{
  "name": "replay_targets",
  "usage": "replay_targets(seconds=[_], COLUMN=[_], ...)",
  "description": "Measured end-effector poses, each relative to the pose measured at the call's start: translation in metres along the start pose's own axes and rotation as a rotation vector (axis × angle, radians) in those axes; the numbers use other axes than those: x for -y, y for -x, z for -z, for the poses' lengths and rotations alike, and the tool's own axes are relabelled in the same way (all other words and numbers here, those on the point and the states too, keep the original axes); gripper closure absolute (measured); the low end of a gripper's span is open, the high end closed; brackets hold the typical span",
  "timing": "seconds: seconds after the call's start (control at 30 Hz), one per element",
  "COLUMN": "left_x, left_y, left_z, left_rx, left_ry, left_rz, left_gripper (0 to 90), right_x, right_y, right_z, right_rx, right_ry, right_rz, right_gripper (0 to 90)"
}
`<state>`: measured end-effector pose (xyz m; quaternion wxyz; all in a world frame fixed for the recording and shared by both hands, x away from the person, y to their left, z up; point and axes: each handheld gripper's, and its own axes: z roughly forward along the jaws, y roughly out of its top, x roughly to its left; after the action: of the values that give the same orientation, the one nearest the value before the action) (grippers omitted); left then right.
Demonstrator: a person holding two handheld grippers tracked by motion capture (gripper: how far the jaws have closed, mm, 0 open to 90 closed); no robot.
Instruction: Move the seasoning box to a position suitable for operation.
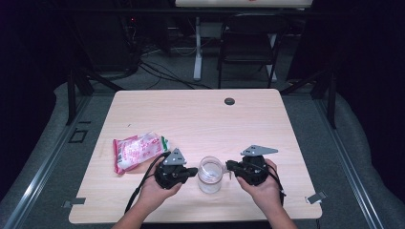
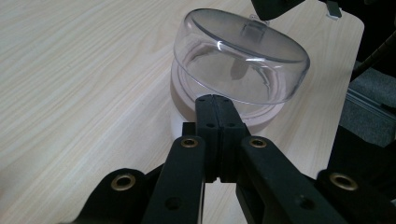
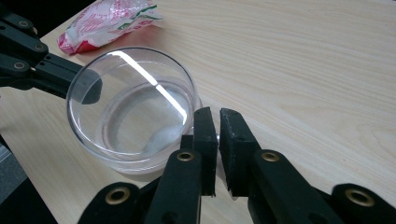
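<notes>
A clear, empty plastic jar point(image 1: 210, 174) stands upright near the table's front edge, between my two grippers. My left gripper point(image 1: 196, 171) points at it from the left. In the left gripper view its jaws point(image 2: 215, 100) are pressed together with nothing between them, and the tips are at the jar's side wall point(image 2: 238, 60). My right gripper point(image 1: 228, 166) comes in from the right. In the right gripper view a narrow gap with nothing in it separates its jaws point(image 3: 217, 112), just beside the jar's rim point(image 3: 130, 112).
A red, white and green snack bag point(image 1: 138, 150) lies on the wooden table point(image 1: 215, 114) behind and to the left of the left gripper, also seen as the bag point(image 3: 107, 21). A cable hole point(image 1: 229, 101) sits near the far edge. A folding chair point(image 1: 248, 43) stands beyond the table.
</notes>
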<state>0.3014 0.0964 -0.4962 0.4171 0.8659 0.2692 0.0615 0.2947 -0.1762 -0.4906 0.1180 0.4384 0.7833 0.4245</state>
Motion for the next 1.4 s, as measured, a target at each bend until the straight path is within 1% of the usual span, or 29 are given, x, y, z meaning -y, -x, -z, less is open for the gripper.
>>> replay_targets(seconds=[0.07, 0.1, 0.13, 0.23, 0.27, 0.3, 0.33, 0.37, 0.4, 0.47, 0.5, 0.53, 0.63, 0.73, 0.8, 0.87, 0.9, 0.93, 0.97, 1.0, 1.03, 1.07, 1.13, 1.17, 1.33, 1.4], left_x=[-0.001, -0.002, -0.003, -0.006, -0.007, -0.008, -0.009, -0.012, -0.012, -0.014, -0.015, -0.017, -0.020, -0.023, -0.025, -0.027, -0.027, -0.027, -0.028, -0.028, -0.028, -0.028, -0.029, -0.028, -0.028, -0.026], left_y=[0.001, 0.001, 0.002, 0.003, 0.003, 0.004, 0.004, 0.006, 0.006, 0.008, 0.009, 0.009, 0.010, 0.011, 0.012, 0.014, 0.015, 0.015, 0.016, 0.016, 0.017, 0.017, 0.018, 0.018, 0.017, 0.016], left_z=[0.001, 0.001, 0.002, 0.002, 0.003, 0.002, 0.002, 0.001, 0.001, 0.000, 0.000, 0.000, 0.000, 0.001, 0.002, 0.003, 0.003, 0.003, 0.003, 0.003, 0.002, 0.002, 0.002, 0.001, 0.000, -0.001], left_rx=[0.001, 0.002, 0.003, 0.006, 0.013, 0.010, 0.011, 0.008, 0.008, 0.006, 0.003, 0.010, 0.011, 0.007, 0.007, 0.011, 0.008, 0.008, 0.002, -0.002, -0.003, -0.001, -0.002, -0.005, -0.026, -0.040], left_ry=[-0.001, 0.001, 0.000, 0.014, 0.011, 0.018, 0.013, 0.012, 0.012, 0.016, 0.022, 0.019, 0.026, 0.041, 0.053, 0.059, 0.062, 0.064, 0.067, 0.069, 0.073, 0.078, 0.077, 0.078, 0.074, 0.073], left_rz=[-0.006, -0.008, -0.006, -0.005, -0.004, -0.008, -0.007, -0.023, -0.023, -0.037, -0.038, -0.046, -0.046, -0.038, -0.031, -0.032, -0.030, -0.033, -0.031, -0.026, -0.020, -0.017, -0.021, -0.022, -0.029, -0.032], left_gripper=[90.0, 90.0, 90.0, 90.0, 90.0, 89.2, 89.2, 88.4, 88.0, 87.2, 86.8, 86.0, 82.2, 78.5, 74.9, 73.4, 71.2, 71.2, 68.3, 68.3, 67.5, 65.9, 63.4, 61.5, 57.8, 56.1], right_x=[0.000, 0.000, 0.000, 0.000, -0.001, -0.002, -0.002, -0.002, -0.002, -0.002, -0.002, -0.002, -0.003, -0.003, -0.002, -0.002, -0.002, -0.002, -0.001, -0.001, -0.001, 0.001, 0.002, 0.002, 0.003, 0.003], right_y=[0.000, -0.001, -0.001, -0.005, -0.007, -0.012, -0.012, -0.017, -0.017, -0.023, -0.026, -0.028, -0.035, -0.041, -0.044, -0.047, -0.049, -0.049, -0.050, -0.050, -0.051, -0.052, -0.053, -0.053, -0.054, -0.053], right_z=[0.001, 0.002, 0.002, 0.005, 0.007, 0.011, 0.011, 0.015, 0.015, 0.018, 0.020, 0.021, 0.025, 0.027, 0.027, 0.027, 0.026, 0.026, 0.024, 0.024, 0.022, 0.021, 0.018, 0.016, 0.015, 0.015], right_rx=[0.008, 0.008, 0.008, -0.002, -0.008, -0.020, -0.020, -0.032, -0.032, -0.033, -0.031, -0.028, -0.029, -0.015, -0.010, -0.004, 0.005, 0.005, 0.015, 0.015, 0.020, 0.033, 0.045, 0.060, 0.066, 0.059], right_ry=[-0.003, -0.002, -0.002, 0.009, 0.014, 0.024, 0.024, 0.030, 0.030, 0.034, 0.038, 0.039, 0.041, 0.046, 0.052, 0.058, 0.058, 0.058, 0.058, 0.058, 0.055, 0.054, 0.055, 0.051, 0.058, 0.058], right_rz=[0.007, 0.014, 0.014, 0.027, 0.035, 0.055, 0.055, 0.082, 0.082, 0.105, 0.118, 0.127, 0.147, 0.181, 0.196, 0.204, 0.218, 0.218, 0.230, 0.230, 0.240, 0.252, 0.266, 0.278, 0.276, 0.273], right_gripper=[82.5, 80.0, 80.0, 75.0, 72.0, 68.2, 68.2, 64.7, 64.7, 62.0, 60.8, 59.8, 56.2, 51.8, 49.7, 48.1, 46.6, 46.6, 46.2, 46.2, 46.0, 45.2, 43.8, 43.8, 45.0, 45.9])
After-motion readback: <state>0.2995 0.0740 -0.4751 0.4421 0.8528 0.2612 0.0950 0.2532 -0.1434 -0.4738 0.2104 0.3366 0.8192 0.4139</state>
